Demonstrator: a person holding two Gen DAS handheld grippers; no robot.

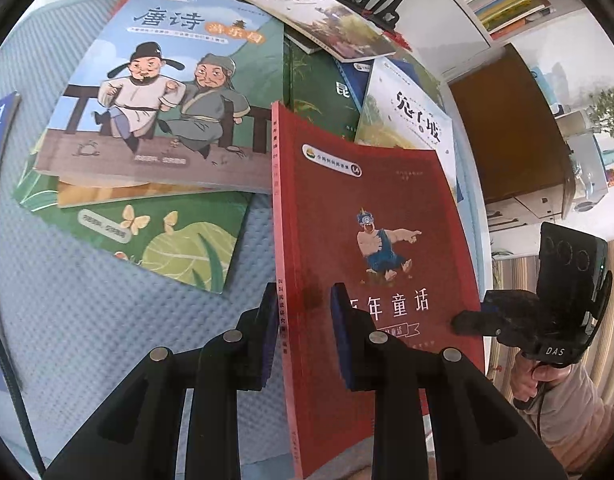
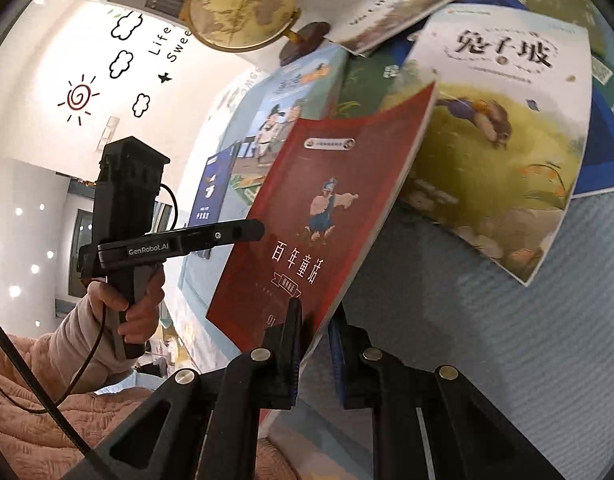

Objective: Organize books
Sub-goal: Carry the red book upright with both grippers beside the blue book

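The red book (image 1: 371, 240) carries white title characters and a small blue-clad cartoon figure. The Tang-poetry book (image 1: 167, 92) is pale blue with two robed cartoon men. The green book (image 1: 175, 240) shows yellow butterflies. The mat (image 1: 107, 340) is light blue, waffle-textured. The globe (image 2: 243, 0) is antique tan.

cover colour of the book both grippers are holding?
Dark red, with a small cartoon figure in blue on the red book. Left wrist view shows it best.
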